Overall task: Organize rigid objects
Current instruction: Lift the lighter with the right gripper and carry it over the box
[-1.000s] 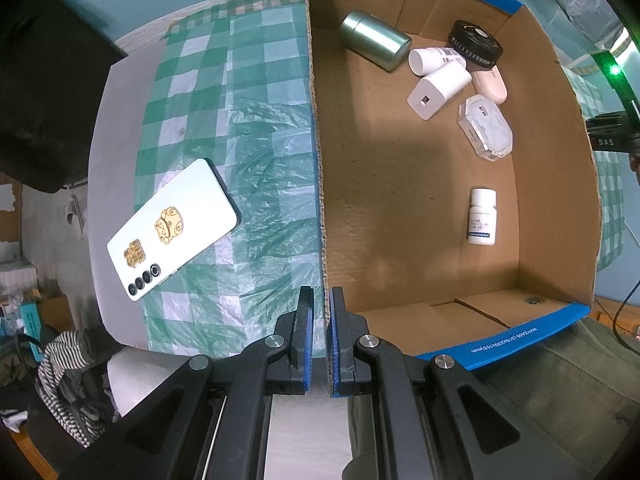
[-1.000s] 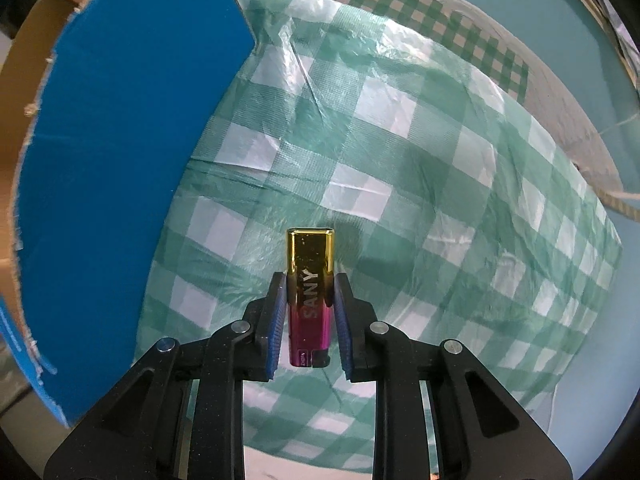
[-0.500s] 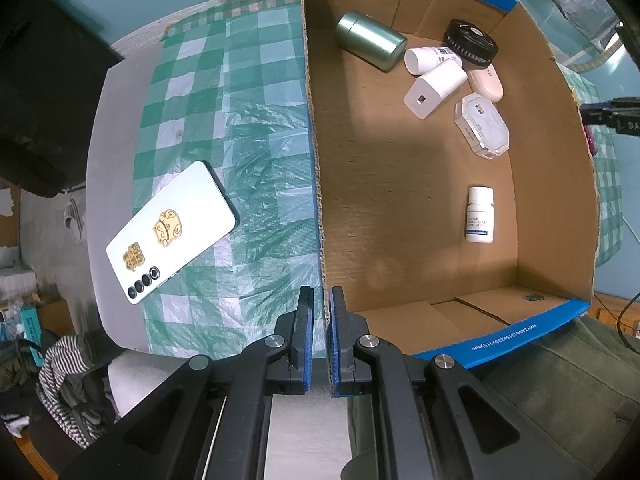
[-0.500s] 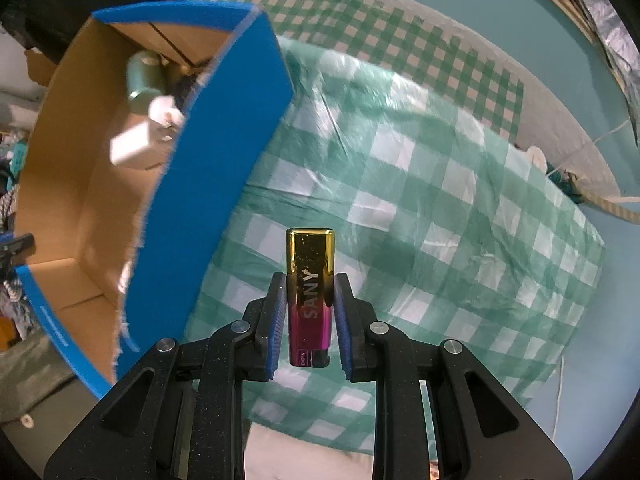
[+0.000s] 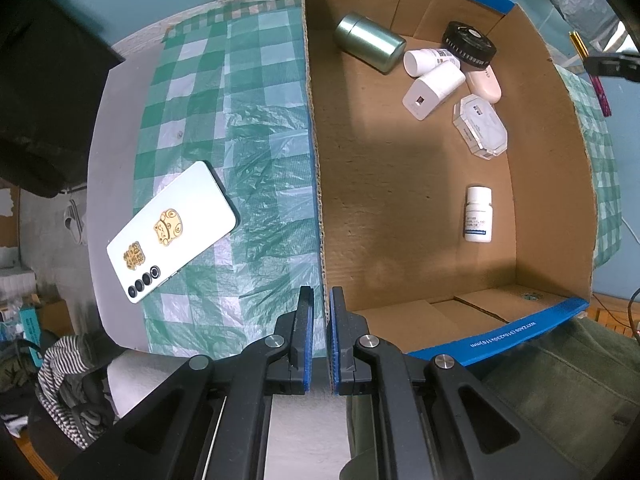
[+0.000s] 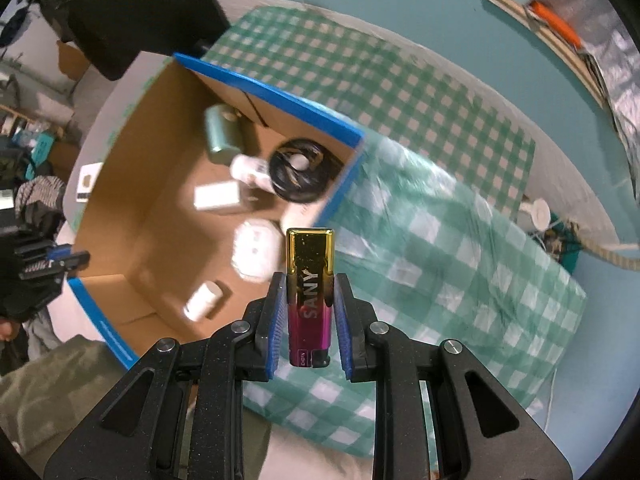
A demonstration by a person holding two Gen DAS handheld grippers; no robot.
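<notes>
Your right gripper [image 6: 310, 280] grasps the lighter [image 6: 310, 296] (gold cap forward, "SANY" on its side), held in the air beside the box [image 6: 276, 98] wall. Your left gripper [image 5: 318, 320], jaws nearly together and holding nothing, sits at the box's near corner; the phone [image 5: 172, 232] lies on the cloth [image 5: 256, 128].

My left gripper [image 5: 319, 312] and right gripper [image 6: 311, 300]: black frames, silver screws, blue ribbed finger pads [image 6: 276, 316].
</notes>
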